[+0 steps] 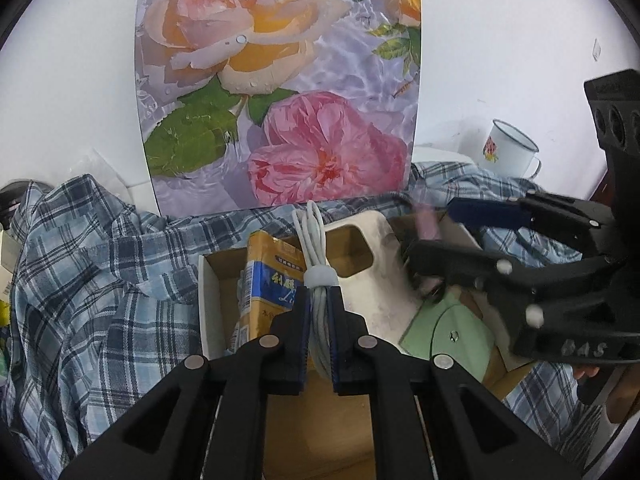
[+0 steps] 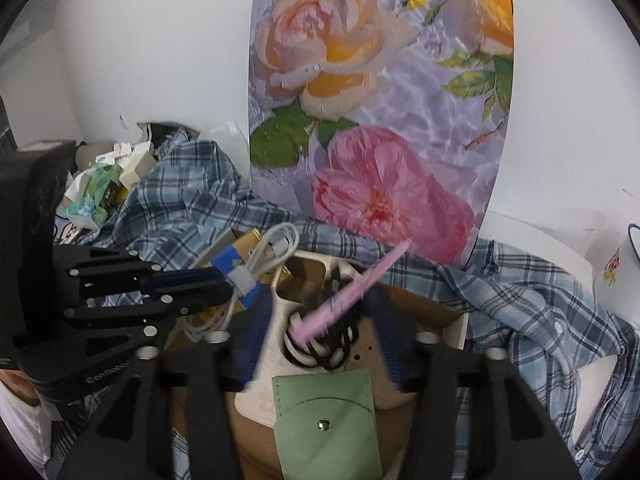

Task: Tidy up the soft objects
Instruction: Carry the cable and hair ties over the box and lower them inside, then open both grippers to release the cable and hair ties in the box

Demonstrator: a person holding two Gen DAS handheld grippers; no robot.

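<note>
White cable bundle is pinched in left tongs; right tongs spread.

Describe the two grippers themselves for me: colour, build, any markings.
Both are matte black plastic with linkage arms joined by round silver pins. The fingers carry dark blue ribbed pads. The left gripper shows embossed lettering on its body in the right wrist view, reading roughly "GenRobot". The right gripper bears raised letters that are too blurred to read, and its housing has round holes. No cables or sleeves are visible.
</note>
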